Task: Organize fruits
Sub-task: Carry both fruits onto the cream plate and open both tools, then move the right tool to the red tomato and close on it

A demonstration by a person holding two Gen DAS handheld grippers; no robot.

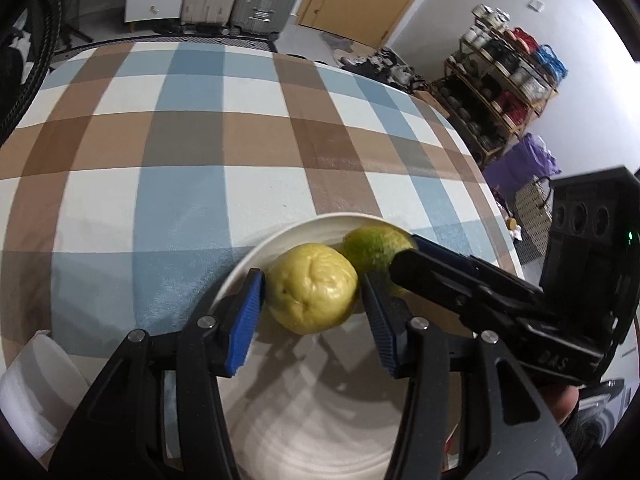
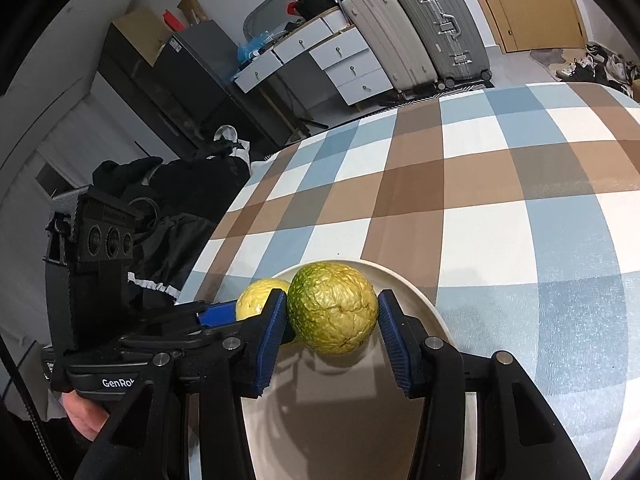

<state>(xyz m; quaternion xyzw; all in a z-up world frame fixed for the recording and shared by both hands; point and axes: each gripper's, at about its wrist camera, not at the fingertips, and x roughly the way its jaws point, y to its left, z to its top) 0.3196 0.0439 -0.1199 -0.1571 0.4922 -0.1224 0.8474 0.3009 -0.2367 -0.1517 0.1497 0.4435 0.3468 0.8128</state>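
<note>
A white plate (image 1: pixel 248 264) lies on the checked tablecloth. A yellow guava (image 1: pixel 312 288) rests on it between the blue pads of my left gripper (image 1: pixel 312 304), which stands around it with small gaps, open. A green-yellow guava (image 2: pixel 333 308) sits beside it on the plate (image 2: pixel 424 300), between the pads of my right gripper (image 2: pixel 332 328), also open with the pads close to the fruit. The yellow guava (image 2: pixel 256 300) shows behind my right gripper's left finger. The green guava (image 1: pixel 372 248) shows partly behind the right gripper in the left wrist view.
The checked tablecloth (image 1: pixel 200 140) covers the table beyond the plate. A white foam piece (image 1: pixel 36 388) lies at the near left edge. Suitcases (image 2: pixel 416 28), drawers and a shelf rack (image 1: pixel 504 88) stand off the table.
</note>
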